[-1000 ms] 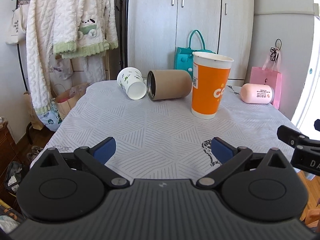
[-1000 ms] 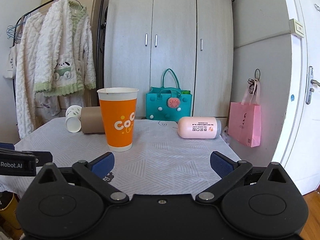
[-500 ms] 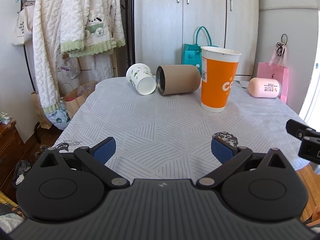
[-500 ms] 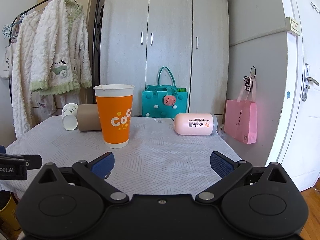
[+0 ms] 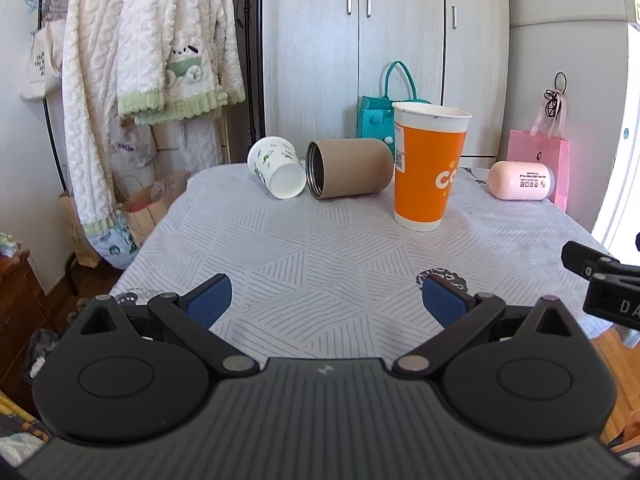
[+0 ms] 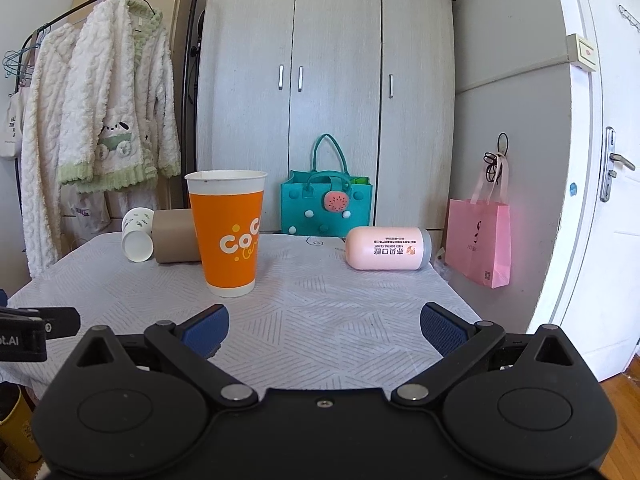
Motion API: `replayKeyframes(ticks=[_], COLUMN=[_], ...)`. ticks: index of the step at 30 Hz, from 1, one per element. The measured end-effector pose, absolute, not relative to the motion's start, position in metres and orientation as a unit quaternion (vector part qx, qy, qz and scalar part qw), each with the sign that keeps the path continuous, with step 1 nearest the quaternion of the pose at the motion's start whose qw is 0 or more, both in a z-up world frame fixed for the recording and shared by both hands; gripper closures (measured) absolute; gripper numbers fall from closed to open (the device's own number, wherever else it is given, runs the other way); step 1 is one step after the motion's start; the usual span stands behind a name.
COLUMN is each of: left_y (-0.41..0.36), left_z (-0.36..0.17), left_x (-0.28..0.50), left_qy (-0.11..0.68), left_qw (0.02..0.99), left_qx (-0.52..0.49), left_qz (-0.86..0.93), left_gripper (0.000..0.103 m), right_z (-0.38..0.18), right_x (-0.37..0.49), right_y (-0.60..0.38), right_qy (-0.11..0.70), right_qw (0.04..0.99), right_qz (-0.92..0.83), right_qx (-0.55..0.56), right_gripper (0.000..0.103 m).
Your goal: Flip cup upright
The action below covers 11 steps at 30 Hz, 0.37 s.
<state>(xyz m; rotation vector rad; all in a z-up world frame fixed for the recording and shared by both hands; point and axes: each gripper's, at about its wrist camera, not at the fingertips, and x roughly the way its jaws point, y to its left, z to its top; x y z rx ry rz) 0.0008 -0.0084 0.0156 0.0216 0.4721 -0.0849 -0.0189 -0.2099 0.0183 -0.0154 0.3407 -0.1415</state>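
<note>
A tall orange paper cup (image 5: 429,168) stands upright, mouth up, mid-table; it also shows in the right wrist view (image 6: 227,232). A small white cup with green print (image 5: 276,167) lies on its side at the far left, base toward me, and shows in the right wrist view (image 6: 137,234). A brown cardboard tube (image 5: 347,168) lies beside it, and a pink cylinder (image 6: 387,248) lies at the far right. My left gripper (image 5: 326,302) and right gripper (image 6: 324,326) are both open and empty over the table's near edge.
The table (image 5: 320,248) has a grey patterned cloth. A clothes rack with white robes (image 5: 152,48) stands left. A teal bag (image 6: 326,208), a pink bag (image 6: 480,240) and a wardrobe (image 6: 332,80) are behind. My right gripper shows at the left view's right edge (image 5: 604,284).
Both grippers have pulled back a little and the views have risen slightly. The objects on the table have not moved.
</note>
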Motion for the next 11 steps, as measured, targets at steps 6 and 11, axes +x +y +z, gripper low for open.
replayKeyframes(ticks=[6, 11], left_y=[-0.0117, -0.0116], left_z=[0.0161, 0.0169], left_x=[-0.0025, -0.0032], left_qy=[0.222, 0.221], left_qw=[0.974, 0.974], left_qx=[0.026, 0.028], left_qz=[-0.036, -0.037], left_gripper=[0.000, 0.000], right_z=[0.0175, 0.0168], right_x=[-0.0178, -0.0184], right_y=[-0.2090, -0.2086], right_qy=[0.171, 0.171], right_qw=[0.983, 0.983], right_qz=[-0.069, -0.069], right_qx=[-0.010, -0.011], right_gripper=[0.000, 0.000])
